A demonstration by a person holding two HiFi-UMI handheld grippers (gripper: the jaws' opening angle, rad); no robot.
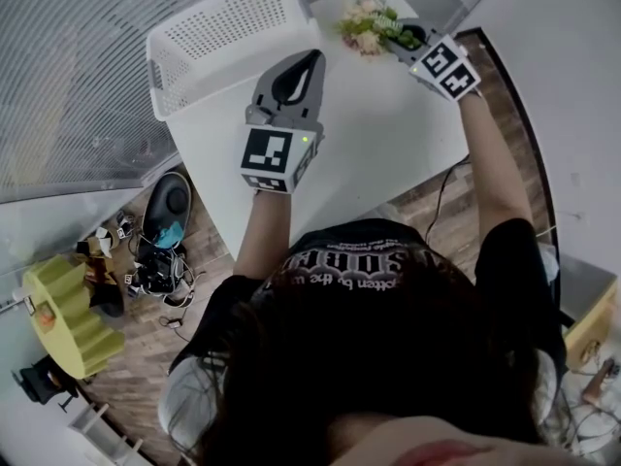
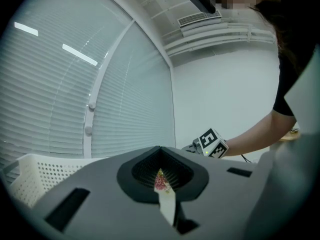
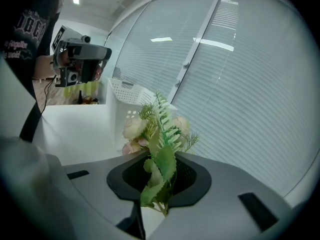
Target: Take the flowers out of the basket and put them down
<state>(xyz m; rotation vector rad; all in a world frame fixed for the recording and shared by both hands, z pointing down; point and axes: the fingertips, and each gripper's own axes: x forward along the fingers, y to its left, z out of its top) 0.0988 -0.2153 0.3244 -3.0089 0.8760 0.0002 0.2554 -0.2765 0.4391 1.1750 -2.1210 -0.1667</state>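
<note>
Right gripper (image 3: pixel 159 183) clasps one bouquet (image 3: pixel 156 129) (seemingly).

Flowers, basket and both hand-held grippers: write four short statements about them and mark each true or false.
1. The right hand-held gripper is shut on the flowers. True.
2. The flowers lie inside the basket. False: they are outside it, held over the far end of the table.
3. The basket is white and stands on the table. True.
4. The left hand-held gripper grips the basket's rim. False: its jaws are together on nothing, beside the basket.
</note>
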